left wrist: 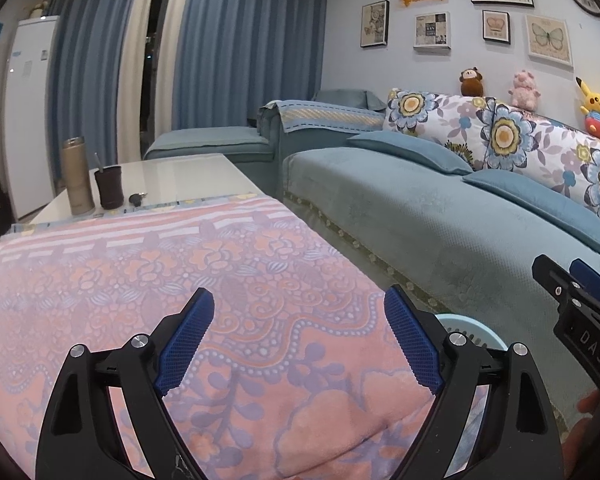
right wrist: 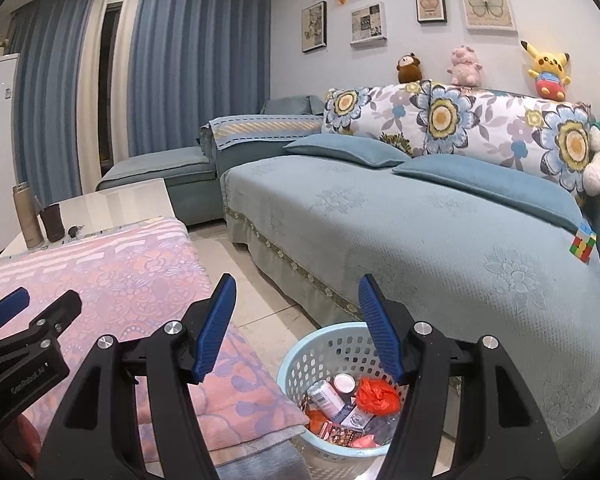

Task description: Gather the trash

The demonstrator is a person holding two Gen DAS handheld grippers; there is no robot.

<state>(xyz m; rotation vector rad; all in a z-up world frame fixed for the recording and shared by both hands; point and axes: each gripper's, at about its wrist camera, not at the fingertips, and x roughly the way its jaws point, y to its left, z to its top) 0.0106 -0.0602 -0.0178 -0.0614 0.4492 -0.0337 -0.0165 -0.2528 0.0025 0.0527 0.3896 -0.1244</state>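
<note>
A light blue perforated basket (right wrist: 320,344) stands on the floor between the table and the sofa. It holds trash: a red plastic bag (right wrist: 376,396), a can (right wrist: 326,396) and several wrappers. Its rim shows in the left wrist view (left wrist: 472,326) behind my right finger. My left gripper (left wrist: 300,340) is open and empty above the pink patterned cloth (left wrist: 160,280) on the table. My right gripper (right wrist: 296,328) is open and empty above the basket, beside the table's corner. Each gripper shows at the edge of the other's view.
A blue-green sofa (right wrist: 420,240) with floral cushions and plush toys lies to the right. A Rubik's cube (right wrist: 583,245) sits on its seat. At the table's far end stand a thermos (left wrist: 76,178), a dark cup (left wrist: 109,187) and keys (left wrist: 137,199).
</note>
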